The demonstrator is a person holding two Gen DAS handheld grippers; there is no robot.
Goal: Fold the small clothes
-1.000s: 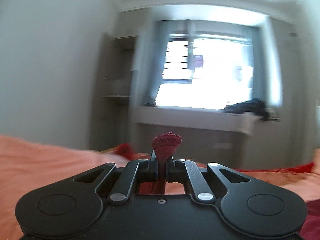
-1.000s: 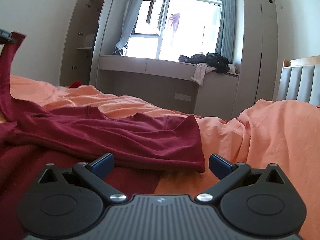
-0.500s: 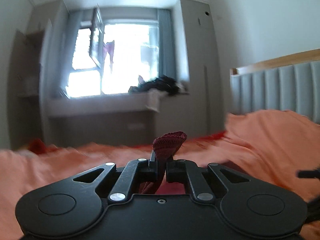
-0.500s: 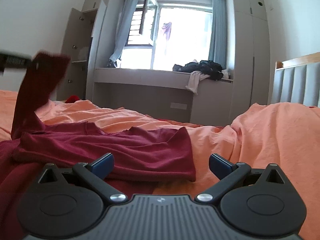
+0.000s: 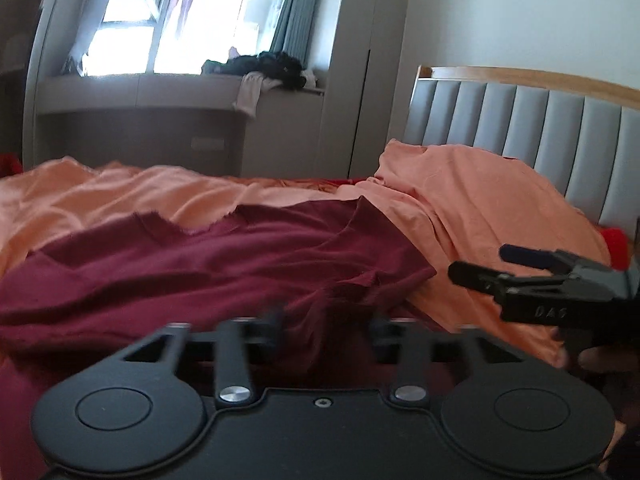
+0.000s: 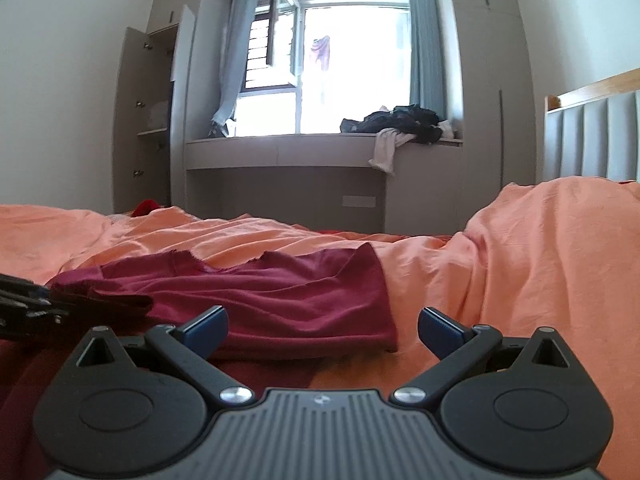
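A dark red garment (image 5: 208, 264) lies folded over on the orange bedsheet (image 5: 472, 200); it also shows in the right wrist view (image 6: 280, 300). My left gripper (image 5: 326, 326) is low over the garment's near edge, its blurred fingers apart with cloth lying between them. My right gripper (image 6: 322, 326) is open and empty, just in front of the garment's right corner. It shows at the right of the left wrist view (image 5: 516, 268). The left gripper's tip shows at the left edge of the right wrist view (image 6: 28, 300).
A grey padded headboard (image 5: 540, 128) stands at the right. A window bench (image 6: 320, 152) with a heap of dark clothes (image 6: 404, 120) runs along the far wall. An open wardrobe (image 6: 148, 120) is at the left. A bulge of orange sheet (image 6: 560, 240) rises to the right.
My left gripper has swung right and down, laid the held red cloth onto the garment and opened. My right gripper has stayed open and moved slightly.
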